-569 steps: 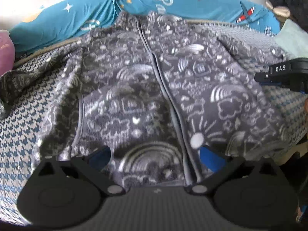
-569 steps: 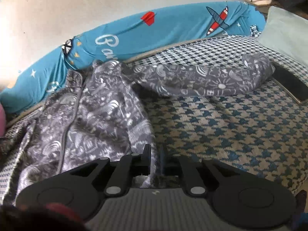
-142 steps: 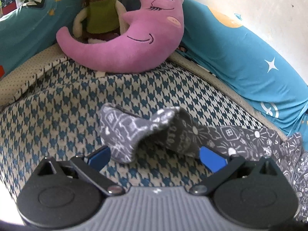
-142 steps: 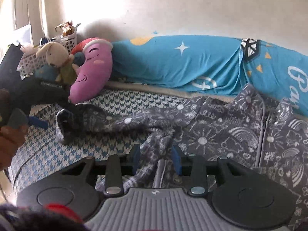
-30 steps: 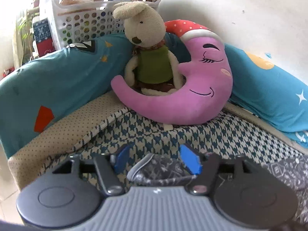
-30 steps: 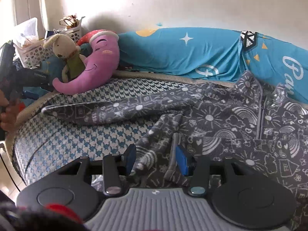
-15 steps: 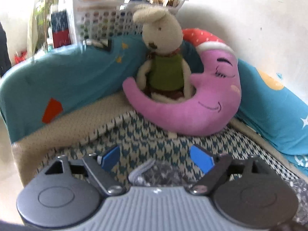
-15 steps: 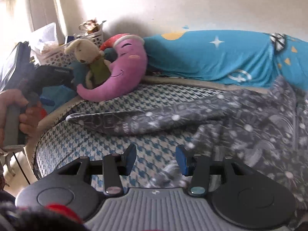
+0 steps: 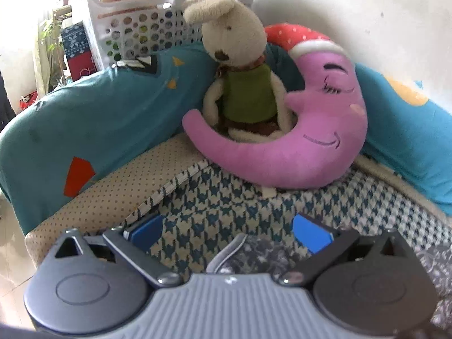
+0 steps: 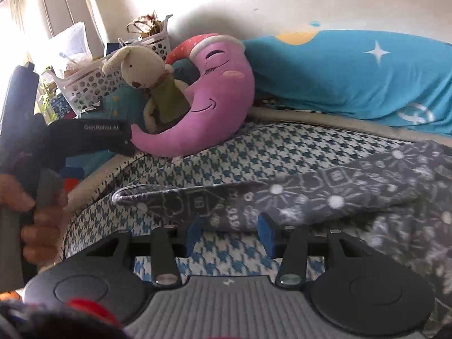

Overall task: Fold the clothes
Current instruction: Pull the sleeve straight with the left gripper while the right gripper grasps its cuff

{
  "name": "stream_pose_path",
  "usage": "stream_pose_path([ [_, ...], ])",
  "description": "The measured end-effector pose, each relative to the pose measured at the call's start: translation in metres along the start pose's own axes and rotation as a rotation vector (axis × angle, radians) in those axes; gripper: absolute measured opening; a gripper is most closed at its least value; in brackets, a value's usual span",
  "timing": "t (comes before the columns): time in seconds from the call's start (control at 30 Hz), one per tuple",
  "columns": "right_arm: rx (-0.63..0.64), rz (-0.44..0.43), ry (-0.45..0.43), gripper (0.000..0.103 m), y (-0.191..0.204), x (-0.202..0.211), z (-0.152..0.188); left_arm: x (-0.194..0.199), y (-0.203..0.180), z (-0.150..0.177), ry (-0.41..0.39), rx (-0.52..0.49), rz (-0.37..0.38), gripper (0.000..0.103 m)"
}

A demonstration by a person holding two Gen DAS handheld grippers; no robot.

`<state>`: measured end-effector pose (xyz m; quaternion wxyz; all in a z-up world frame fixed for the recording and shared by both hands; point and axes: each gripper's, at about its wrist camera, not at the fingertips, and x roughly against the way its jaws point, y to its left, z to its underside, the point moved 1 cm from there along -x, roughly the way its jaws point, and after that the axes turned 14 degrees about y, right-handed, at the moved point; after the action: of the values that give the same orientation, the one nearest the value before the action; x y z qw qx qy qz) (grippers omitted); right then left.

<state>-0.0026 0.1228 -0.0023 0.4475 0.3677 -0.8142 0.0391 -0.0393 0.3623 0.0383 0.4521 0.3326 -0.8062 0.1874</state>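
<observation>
The grey patterned jacket's sleeve (image 10: pixel 282 195) lies stretched out leftward across the houndstooth bed cover (image 10: pixel 282 147), and its cuff (image 10: pixel 127 195) rests near the bed's left edge. The jacket's body (image 10: pixel 409 240) is bunched at the right. In the left wrist view the cuff (image 9: pixel 248 254) lies flat between and below the fingers of my left gripper (image 9: pixel 227 233), which is open and holds nothing. A hand (image 10: pixel 34 220) carries that left gripper (image 10: pixel 93 138). My right gripper (image 10: pixel 230 236) is open, with its tips at the sleeve's near edge.
A purple moon pillow (image 9: pixel 296 147) and a rabbit plush (image 9: pixel 240 84) sit at the bed's far left corner. Blue bolsters (image 9: pixel 99 118) line the back and side. A white basket (image 9: pixel 141 28) stands behind them. The bed's edge (image 9: pixel 99 197) drops off at the left.
My left gripper opened and let go of the sleeve cuff, which now lies on the bed. The right gripper swung left from the jacket's body to the stretched sleeve.
</observation>
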Motion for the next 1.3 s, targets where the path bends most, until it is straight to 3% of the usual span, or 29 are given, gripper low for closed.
stream_pose_path([
  [0.2,-0.067,-0.044,0.040,0.046,0.000,-0.027,-0.022,-0.012,0.006,0.001,0.011,-0.090,-0.013,0.103],
  [0.37,0.009,-0.011,0.027,0.046,0.012,-0.042,-0.033,-0.015,0.017,0.002,-0.014,-0.170,0.016,0.103],
  [0.53,0.024,0.012,0.020,0.052,0.009,-0.058,-0.041,-0.022,0.038,0.003,0.020,-0.148,0.027,0.103],
  [0.67,0.136,0.021,0.032,0.053,0.013,-0.070,-0.046,-0.026,0.048,0.003,0.029,-0.135,-0.002,0.103],
  [0.83,0.321,0.025,0.031,0.053,0.023,-0.073,-0.044,-0.024,0.049,0.002,0.037,-0.138,0.020,0.103],
  [1.07,0.489,-0.006,0.039,0.055,0.044,-0.078,-0.021,-0.018,0.048,-0.003,0.034,-0.082,0.028,0.103],
  [1.3,0.597,0.162,0.008,0.054,0.060,-0.104,-0.002,-0.020,0.050,-0.004,0.060,-0.035,0.052,0.103],
])
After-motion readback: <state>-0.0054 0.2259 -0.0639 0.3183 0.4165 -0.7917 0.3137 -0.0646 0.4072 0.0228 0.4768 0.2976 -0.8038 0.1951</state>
